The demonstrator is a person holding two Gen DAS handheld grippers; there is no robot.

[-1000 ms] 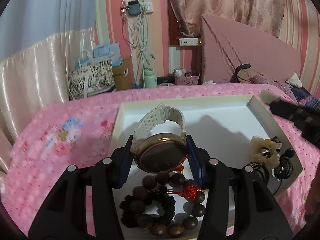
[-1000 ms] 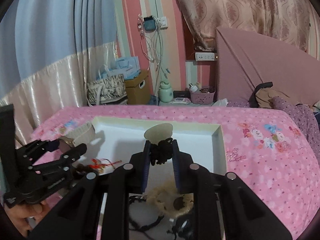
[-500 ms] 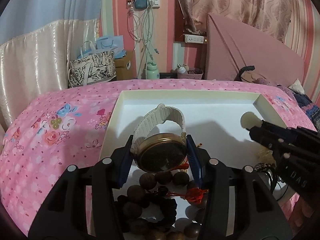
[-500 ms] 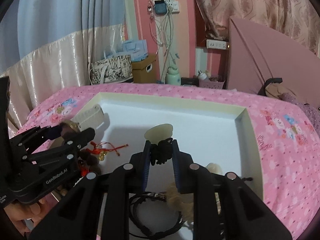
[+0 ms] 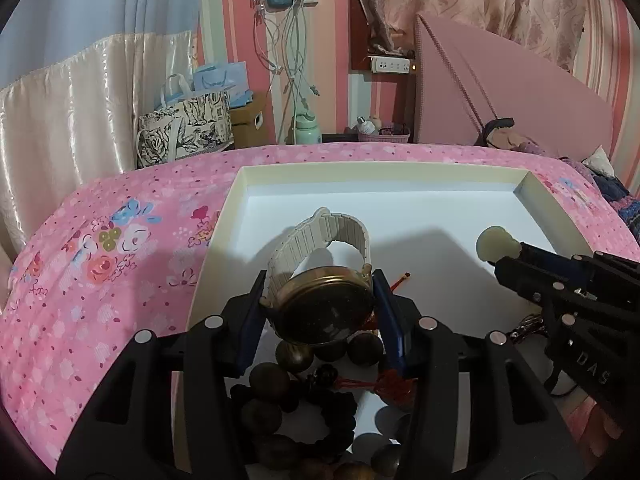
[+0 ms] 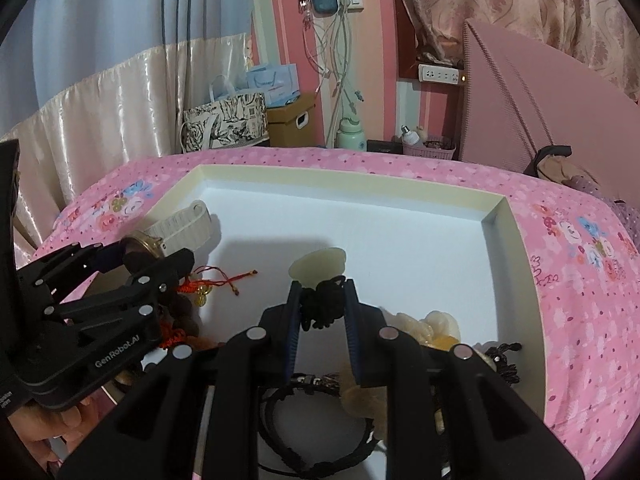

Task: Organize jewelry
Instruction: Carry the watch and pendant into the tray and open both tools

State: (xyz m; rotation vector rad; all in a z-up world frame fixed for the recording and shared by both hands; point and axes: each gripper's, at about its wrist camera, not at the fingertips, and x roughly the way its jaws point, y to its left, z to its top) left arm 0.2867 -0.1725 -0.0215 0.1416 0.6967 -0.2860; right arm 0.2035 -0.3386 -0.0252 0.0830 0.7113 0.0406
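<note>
My left gripper [image 5: 320,304] is shut on a gold-cased watch [image 5: 326,312] with a cream strap [image 5: 320,240], held above the near left part of a shallow white tray [image 5: 360,168]. Dark wooden bead bracelets [image 5: 276,396] with a red tassel [image 5: 394,384] lie under it. My right gripper [image 6: 322,304] is shut on the black knotted cord [image 6: 323,306] of a pale jade pendant [image 6: 318,266], which sticks out past the fingertips over the tray's middle. From the left wrist view that pendant [image 5: 496,244] shows at the right. The watch [image 6: 154,244] shows at the left of the right wrist view.
Pale yellow carved pieces [image 6: 436,324] and black cord bracelets [image 6: 304,412] lie at the tray's near right. A red-corded charm with gold coins [image 6: 208,284] lies left of centre. The tray rests on a pink floral bedspread [image 5: 100,280]. A hand [image 6: 36,436] grips the left tool.
The right gripper has come down and forward over the tray with the pendant, entering the left wrist view from the right. The left gripper has kept the watch nearly still.
</note>
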